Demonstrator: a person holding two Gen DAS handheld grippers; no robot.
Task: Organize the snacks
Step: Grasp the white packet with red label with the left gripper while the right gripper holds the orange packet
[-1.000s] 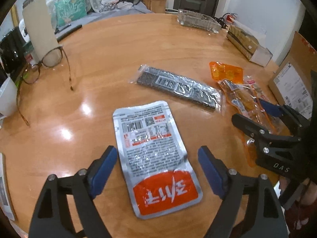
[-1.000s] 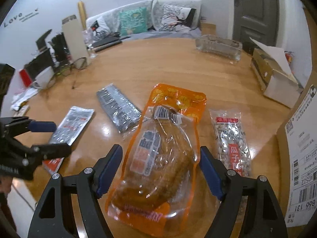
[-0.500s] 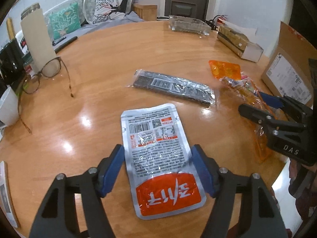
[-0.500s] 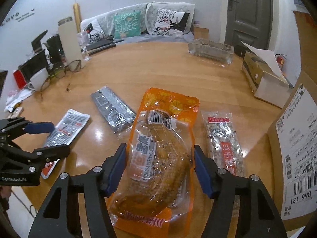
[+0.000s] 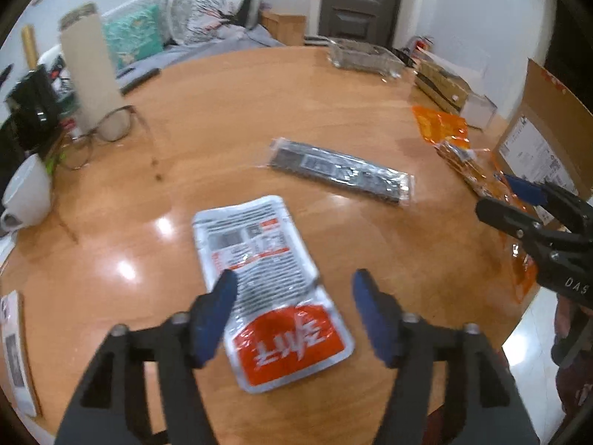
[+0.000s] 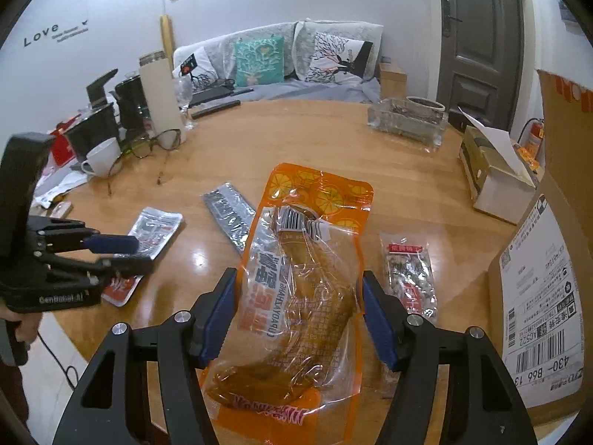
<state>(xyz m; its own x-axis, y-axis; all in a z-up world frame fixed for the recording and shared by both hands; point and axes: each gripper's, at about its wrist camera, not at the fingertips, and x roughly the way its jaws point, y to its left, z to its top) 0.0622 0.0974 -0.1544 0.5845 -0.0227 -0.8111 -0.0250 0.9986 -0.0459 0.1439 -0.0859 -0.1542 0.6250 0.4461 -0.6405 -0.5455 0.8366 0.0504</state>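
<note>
Round wooden table [image 6: 296,137] carries the snacks; orange pouch [image 6: 296,289] is clamped and raised by right gripper [image 6: 296,315]; silver-red packet [image 5: 270,289] is pinched by left gripper [image 5: 292,315]; black bar pack [image 5: 341,172] and seed packet [image 6: 407,274] lie flat nearby.

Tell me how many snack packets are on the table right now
4: orange packet between the right claw's pads, seed packet to its right, dark foil packet left of it, silver-red packet at the left claw. Boxes may hide more.
</note>
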